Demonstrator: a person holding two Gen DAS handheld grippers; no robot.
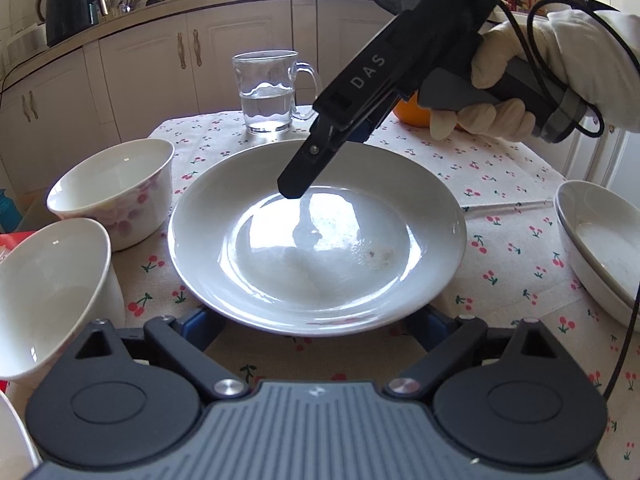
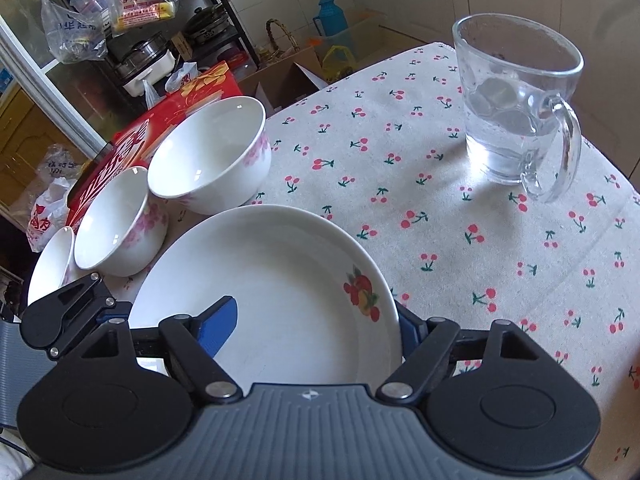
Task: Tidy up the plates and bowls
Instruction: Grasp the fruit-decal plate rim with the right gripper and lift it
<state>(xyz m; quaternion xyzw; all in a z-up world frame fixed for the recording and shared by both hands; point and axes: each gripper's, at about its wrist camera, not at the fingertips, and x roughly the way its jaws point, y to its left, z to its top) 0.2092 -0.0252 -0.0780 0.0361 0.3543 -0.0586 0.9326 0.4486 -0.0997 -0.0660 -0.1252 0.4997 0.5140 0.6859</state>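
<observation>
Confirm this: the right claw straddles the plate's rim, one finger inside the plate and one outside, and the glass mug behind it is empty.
Wrong on one point: the glass mug is not empty, it holds water, as the left wrist view shows. The rest stands: the right claw straddles the rim of the plate, one finger inside and one outside.
</observation>
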